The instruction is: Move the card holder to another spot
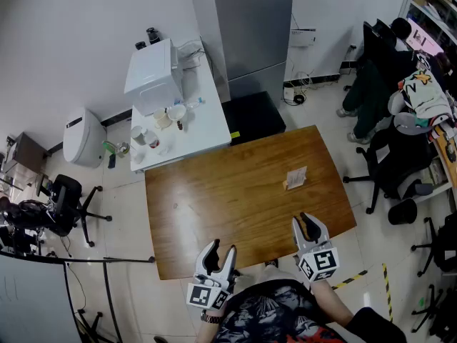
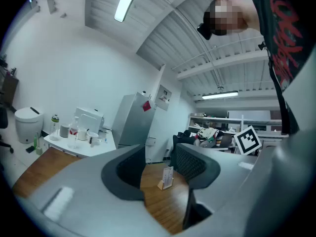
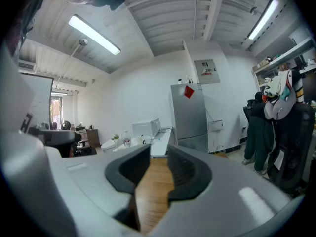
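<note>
Left claw (image 1: 220,251): jaws a little apart, nothing between them.
Right claw (image 1: 308,225): jaws drawn almost together, only a thin gap, empty.
Under both claws: near edge of the wooden table (image 1: 228,199).
Card holder (image 1: 295,178): upright on the table, ahead of the right claw, ahead and right of the left claw, untouched.
</note>
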